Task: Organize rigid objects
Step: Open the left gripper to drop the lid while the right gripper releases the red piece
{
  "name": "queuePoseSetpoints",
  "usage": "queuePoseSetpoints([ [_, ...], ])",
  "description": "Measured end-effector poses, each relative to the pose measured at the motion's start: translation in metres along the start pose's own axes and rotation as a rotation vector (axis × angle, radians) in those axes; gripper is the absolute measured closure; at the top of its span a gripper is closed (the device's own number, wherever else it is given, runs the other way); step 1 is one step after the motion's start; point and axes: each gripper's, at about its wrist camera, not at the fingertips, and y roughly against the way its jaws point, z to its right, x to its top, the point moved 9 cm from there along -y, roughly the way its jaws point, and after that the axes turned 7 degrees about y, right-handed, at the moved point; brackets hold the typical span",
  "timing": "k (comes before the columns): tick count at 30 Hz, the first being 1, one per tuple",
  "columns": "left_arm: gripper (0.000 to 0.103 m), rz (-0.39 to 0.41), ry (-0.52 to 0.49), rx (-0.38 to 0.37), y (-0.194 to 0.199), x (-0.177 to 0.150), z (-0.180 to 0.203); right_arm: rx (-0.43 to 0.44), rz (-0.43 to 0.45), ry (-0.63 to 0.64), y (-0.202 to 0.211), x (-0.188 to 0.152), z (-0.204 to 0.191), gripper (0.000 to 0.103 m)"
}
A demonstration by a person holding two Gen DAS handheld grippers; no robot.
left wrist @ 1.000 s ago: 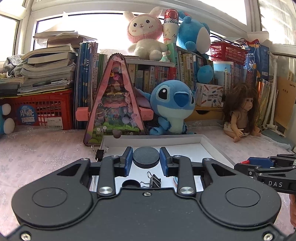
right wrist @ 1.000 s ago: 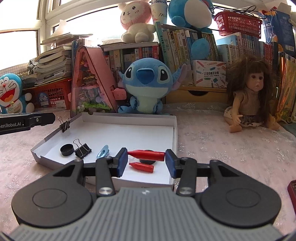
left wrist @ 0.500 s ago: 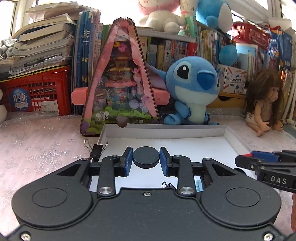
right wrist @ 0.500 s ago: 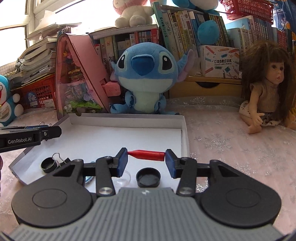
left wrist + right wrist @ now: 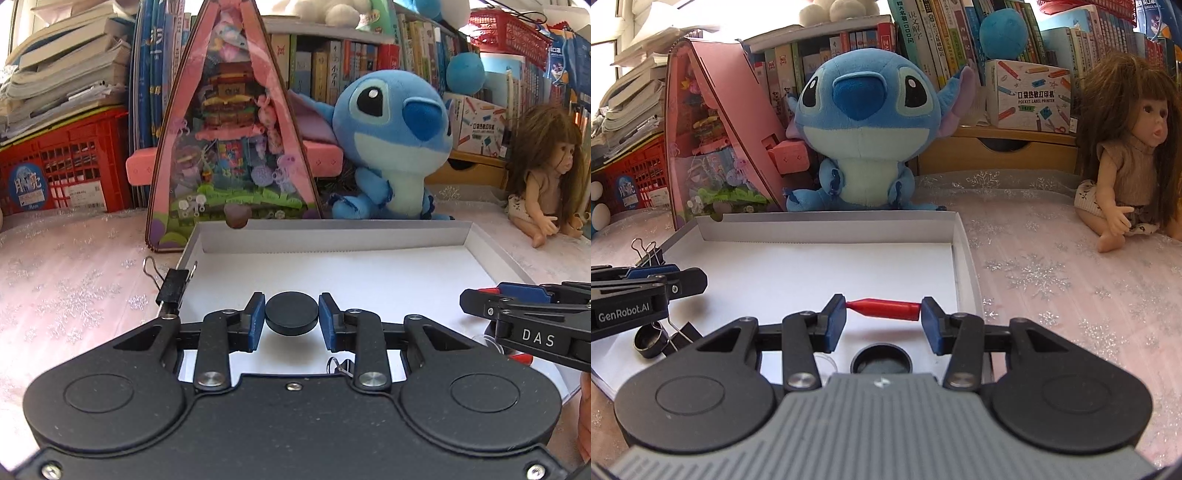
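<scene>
Black round cap (image 5: pixel 291 313), held flat between the blue pads of the left claw (image 5: pixel 291 317), hangs just above the floor of the white cardboard tray (image 5: pixel 332 236), toward the tray's left edge; its shadow on the tray floor suggests it is not resting. Right claw (image 5: pixel 883 309) grips a red tapered plastic piece (image 5: pixel 884 308) end to end, pointed tip against the left pad, flat end against the right, over the tray near its right wall.

On the tray floor: an upturned black cap (image 5: pixel 881 363) below the right claw, a smaller black ring cap (image 5: pixel 649 341) and a black binder clip (image 5: pixel 683 334) near the left front corner. Another binder clip (image 5: pixel 173 290) is clipped on the tray's left wall.

Handling judgement:
- Both held pieces look light, stiff, smooth plastic.
- Round cap: pinch across the diameter, as now; curved rim could roll out if tilted.
- Red piece: an end-to-end hold is precarious, the tip may slip; mid-body grip across the barrel would be steadier.

Desk under the tray carries a pink snowflake cloth (image 5: pixel 1052 280).
</scene>
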Motion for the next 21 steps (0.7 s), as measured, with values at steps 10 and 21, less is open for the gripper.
queuePoseSetpoints([
  [10, 0.074, -0.022, -0.025, 0.011, -0.0058, -0.0046, 0.0042, -0.022, -0.044, 0.032, -0.0057, -0.0023, -0.0025, 0.053],
  [21, 0.073, -0.044, -0.03, 0.03, -0.0094, -0.0054, 0.0037, -0.034, -0.064, 0.054, -0.0077, -0.0037, -0.0037, 0.053],
])
